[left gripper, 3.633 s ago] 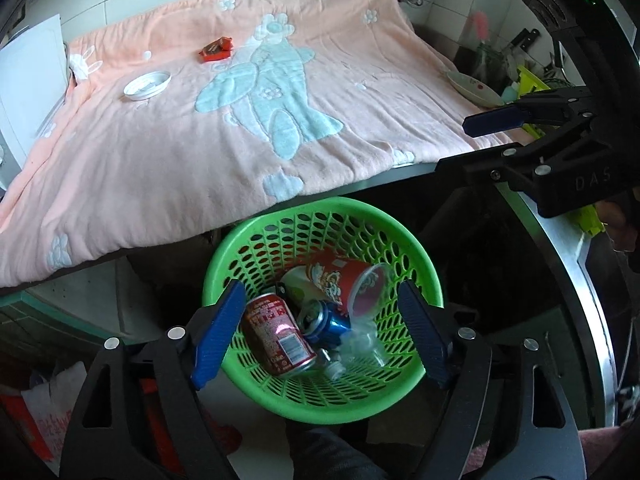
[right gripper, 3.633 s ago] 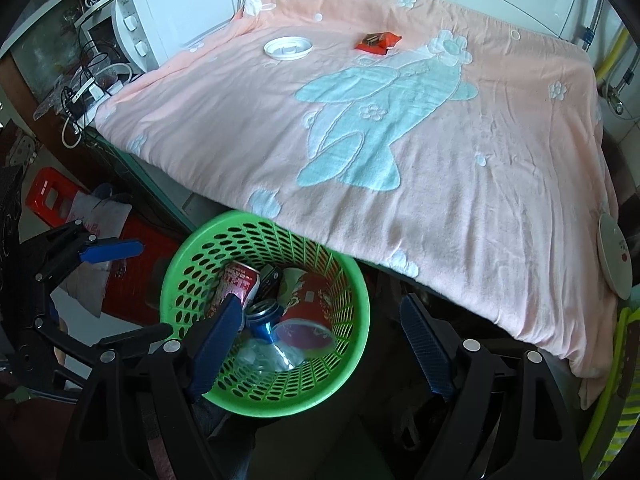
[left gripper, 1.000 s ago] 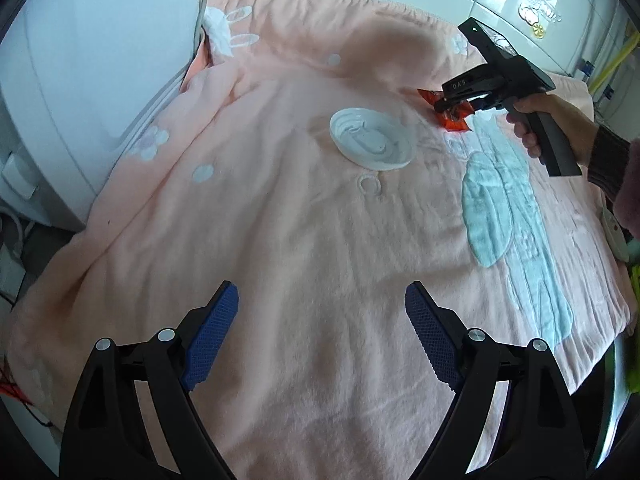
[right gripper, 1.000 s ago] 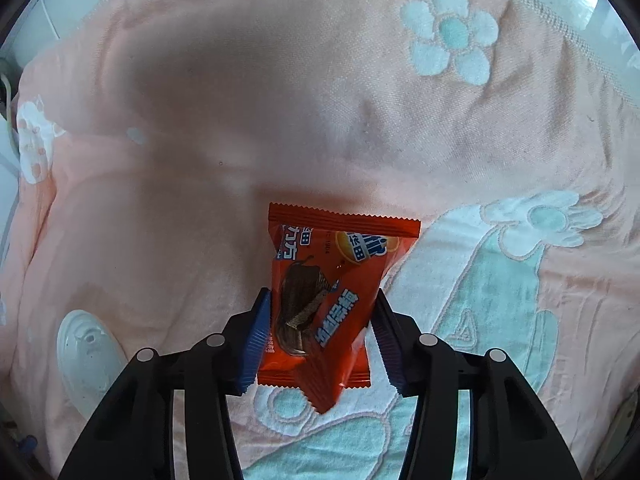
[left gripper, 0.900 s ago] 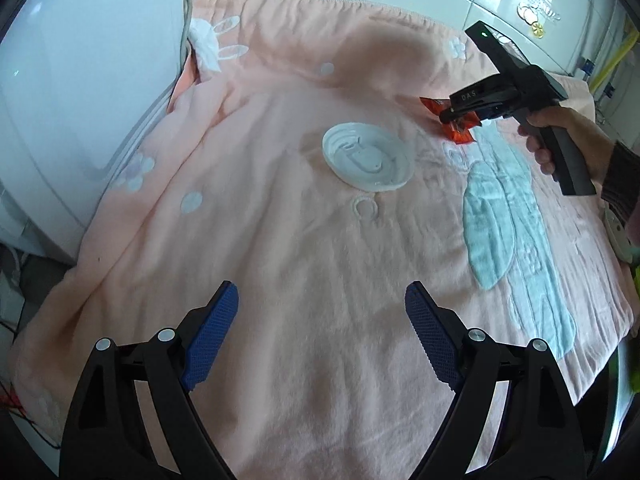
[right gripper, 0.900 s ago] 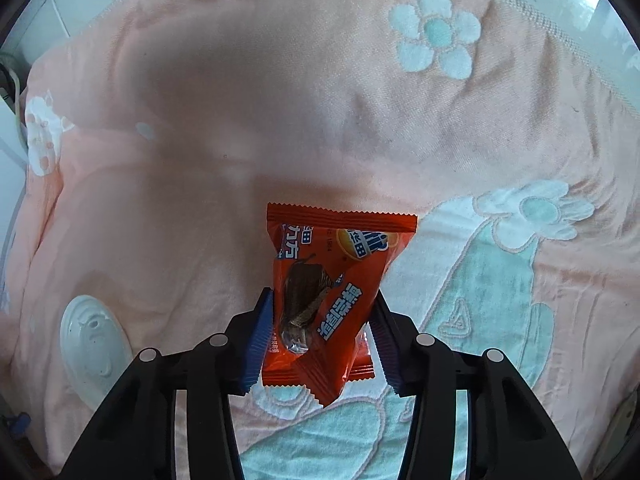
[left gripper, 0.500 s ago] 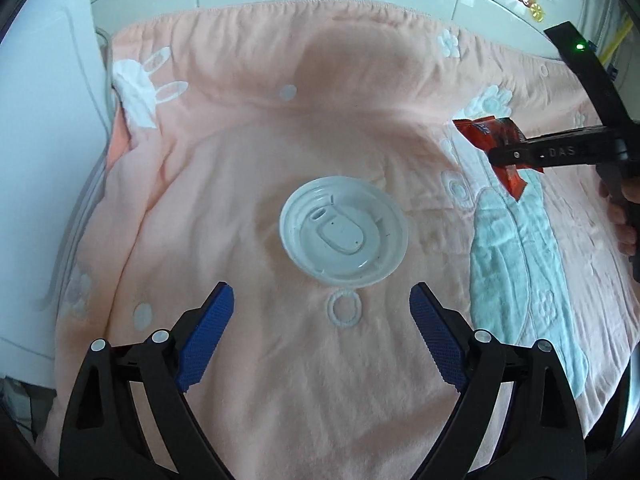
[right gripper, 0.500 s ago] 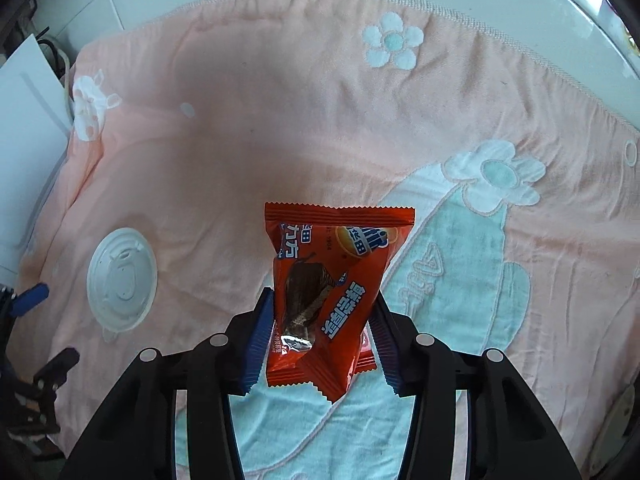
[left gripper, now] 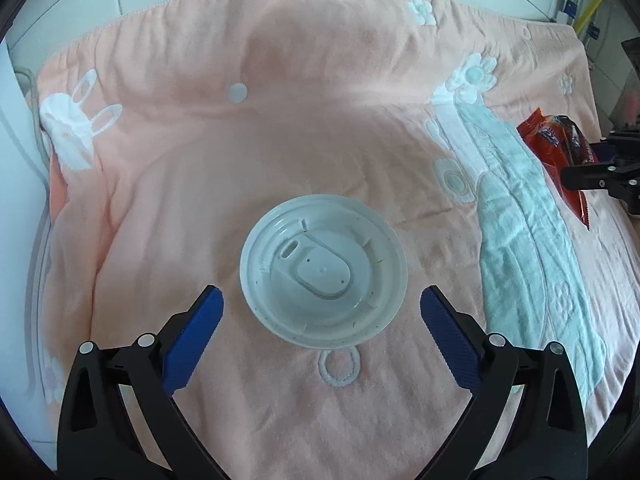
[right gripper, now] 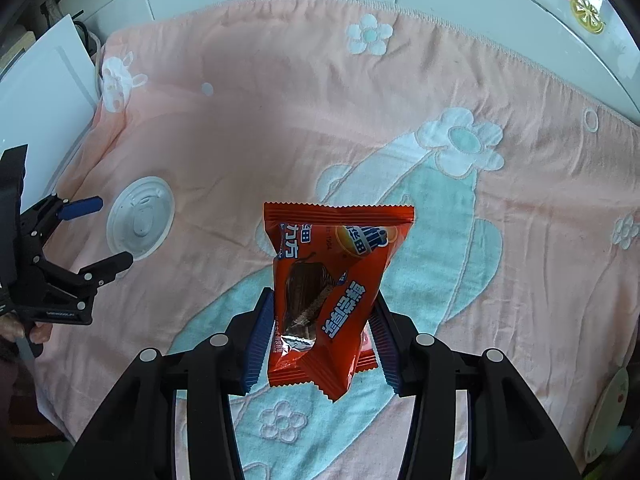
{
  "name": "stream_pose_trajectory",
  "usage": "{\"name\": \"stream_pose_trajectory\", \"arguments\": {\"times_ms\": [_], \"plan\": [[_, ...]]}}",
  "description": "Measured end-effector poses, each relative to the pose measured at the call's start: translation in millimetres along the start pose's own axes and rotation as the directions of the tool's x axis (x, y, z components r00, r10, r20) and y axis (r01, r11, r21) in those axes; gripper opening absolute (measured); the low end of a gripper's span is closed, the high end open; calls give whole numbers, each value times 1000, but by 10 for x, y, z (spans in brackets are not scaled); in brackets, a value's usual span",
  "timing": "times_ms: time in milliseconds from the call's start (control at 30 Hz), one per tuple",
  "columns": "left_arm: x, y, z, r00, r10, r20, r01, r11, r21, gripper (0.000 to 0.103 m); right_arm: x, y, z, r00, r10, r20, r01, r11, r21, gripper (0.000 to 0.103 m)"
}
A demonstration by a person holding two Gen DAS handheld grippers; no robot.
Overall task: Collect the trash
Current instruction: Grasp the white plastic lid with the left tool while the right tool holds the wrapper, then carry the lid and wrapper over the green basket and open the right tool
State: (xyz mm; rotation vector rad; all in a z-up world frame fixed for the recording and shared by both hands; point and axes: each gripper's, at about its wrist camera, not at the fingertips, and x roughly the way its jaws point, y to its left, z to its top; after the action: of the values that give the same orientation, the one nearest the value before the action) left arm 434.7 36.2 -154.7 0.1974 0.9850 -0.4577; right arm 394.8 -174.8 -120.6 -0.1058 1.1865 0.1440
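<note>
Your right gripper [right gripper: 322,332] squeezes a red snack wrapper [right gripper: 334,280] between its blue pads. The wrapper hangs up off the pink blanket [right gripper: 280,100], over the blanket's big blue rabbit shape. It has white and blue Chinese writing and a picture of a brown chocolate bar; the words are too small to read well.

Your left gripper [left gripper: 320,320] is opening wide, and its pads touch nothing. A white plastic cup lid [left gripper: 323,270] lies flat on the blanket just ahead of its blue tips, to the left of the rabbit shape.
</note>
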Motion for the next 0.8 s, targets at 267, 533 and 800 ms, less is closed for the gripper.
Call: {"name": "stream_pose_trajectory", "arguments": {"times_ms": [267, 533, 800], "plan": [[184, -78, 67, 999, 27, -38, -24, 997, 80, 98, -45, 29, -63, 1000, 11, 4, -11, 1000, 4, 46], [322, -18, 99, 998, 10, -56, -8, 999, 40, 96, -125, 49, -172, 1000, 20, 5, -20, 1000, 4, 46], [172, -60, 6, 999, 34, -1, -34, 999, 31, 91, -300, 131, -360, 999, 29, 24, -28, 999, -15, 46]]}}
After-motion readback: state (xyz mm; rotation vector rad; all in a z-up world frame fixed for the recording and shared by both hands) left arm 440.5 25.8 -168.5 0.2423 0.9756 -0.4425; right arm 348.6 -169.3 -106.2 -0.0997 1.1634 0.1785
